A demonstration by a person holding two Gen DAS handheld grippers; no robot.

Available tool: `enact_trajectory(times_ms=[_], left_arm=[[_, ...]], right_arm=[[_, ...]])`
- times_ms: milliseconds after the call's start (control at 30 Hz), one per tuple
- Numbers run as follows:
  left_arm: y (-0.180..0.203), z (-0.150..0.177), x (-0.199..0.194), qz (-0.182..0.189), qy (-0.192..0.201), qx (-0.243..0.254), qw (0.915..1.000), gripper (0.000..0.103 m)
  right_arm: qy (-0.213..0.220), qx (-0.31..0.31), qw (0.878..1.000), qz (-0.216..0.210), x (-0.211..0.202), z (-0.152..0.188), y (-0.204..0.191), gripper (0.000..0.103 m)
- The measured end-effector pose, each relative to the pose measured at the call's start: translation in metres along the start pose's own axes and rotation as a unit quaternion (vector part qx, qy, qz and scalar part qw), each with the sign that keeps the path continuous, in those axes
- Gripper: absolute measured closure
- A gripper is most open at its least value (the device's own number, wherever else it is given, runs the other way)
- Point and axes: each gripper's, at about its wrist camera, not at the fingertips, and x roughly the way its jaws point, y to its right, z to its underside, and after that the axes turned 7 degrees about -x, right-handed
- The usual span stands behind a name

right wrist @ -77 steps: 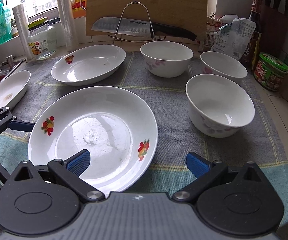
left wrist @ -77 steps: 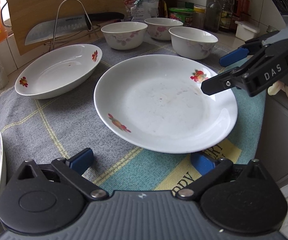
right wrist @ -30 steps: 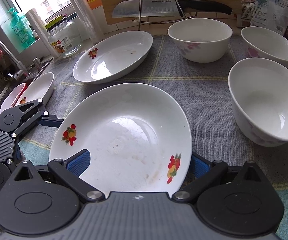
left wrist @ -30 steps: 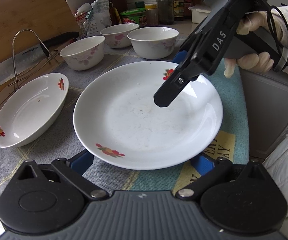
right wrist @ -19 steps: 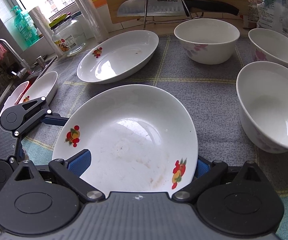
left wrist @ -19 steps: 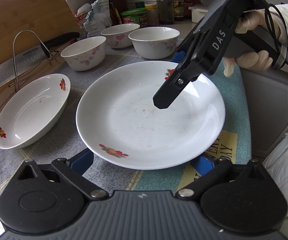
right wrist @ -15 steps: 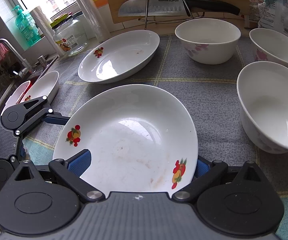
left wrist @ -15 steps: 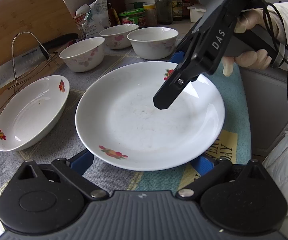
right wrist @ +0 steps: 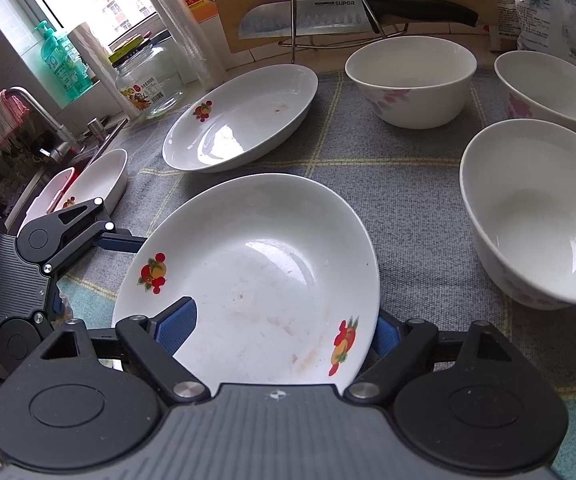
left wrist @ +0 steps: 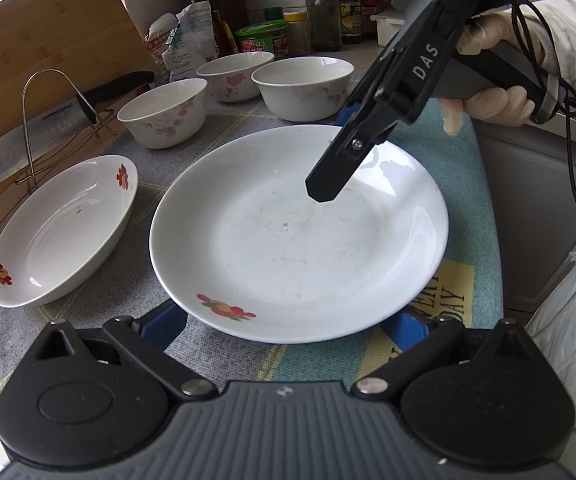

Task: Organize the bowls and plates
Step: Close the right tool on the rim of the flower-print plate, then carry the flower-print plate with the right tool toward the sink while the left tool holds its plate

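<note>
The large fruit-print plate [right wrist: 255,276] sits near the front edge of the worktop, on the grey checked cloth [right wrist: 408,184], with both claws working its rim from opposite sides. The right claw [right wrist: 283,326] straddles the near edge: 1 blue pad lies over the plate's inside, the other drops below the outer rim. The jaws are spread wide and not yet pressed onto the porcelain, so this reads as a pinch being lined up, not a hold. The left claw [left wrist: 283,322] is likewise spread apart, its pads tucked under the rim on the opposite side, likely to steady the plate or tip it so the edge becomes reachable. A shallow plate lying flat offers little to bite, which explains the 2-sided approach.

The oval plate [right wrist: 243,116] lies just behind on the cloth, a probable stacking partner. 3 floral bowls [right wrist: 412,80] cluster well apart to the right, each standing separately, so nesting them is undone. 2 smaller dishes [right wrist: 99,180] rest by the sink [right wrist: 47,156].

Closing on the glazed rim risks a slip; a deep bite is wanted.
</note>
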Motion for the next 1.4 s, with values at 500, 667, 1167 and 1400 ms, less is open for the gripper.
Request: enact_trajectory(times_ms=[500, 667, 1167, 1400], left_arm=[[0.000, 0.002, -0.002, -0.001, 0.006, -0.003, 1.0000, 0.000], [-0.002, 0.002, -0.001, 0.005, 0.007, -0.008, 0.9999, 0.000], [-0.003, 0.002, -0.004, 0.002, 0.004, -0.020, 0.9998, 0.003], [-0.007, 0.002, -0.013, 0.000, 0.013, -0.029, 0.9995, 0.003]], right_arm=[[0.009, 0.015, 1.000, -0.019, 0.003, -0.008, 0.014, 0.024], [0.014, 0.016, 1.000, -0.023, 0.003, -0.008, 0.017, 0.026], [0.013, 0.021, 1.000, -0.012, 0.001, -0.013, 0.012, 0.030], [0.016, 0.007, 1.000, -0.013, -0.002, -0.021, 0.004, 0.030]])
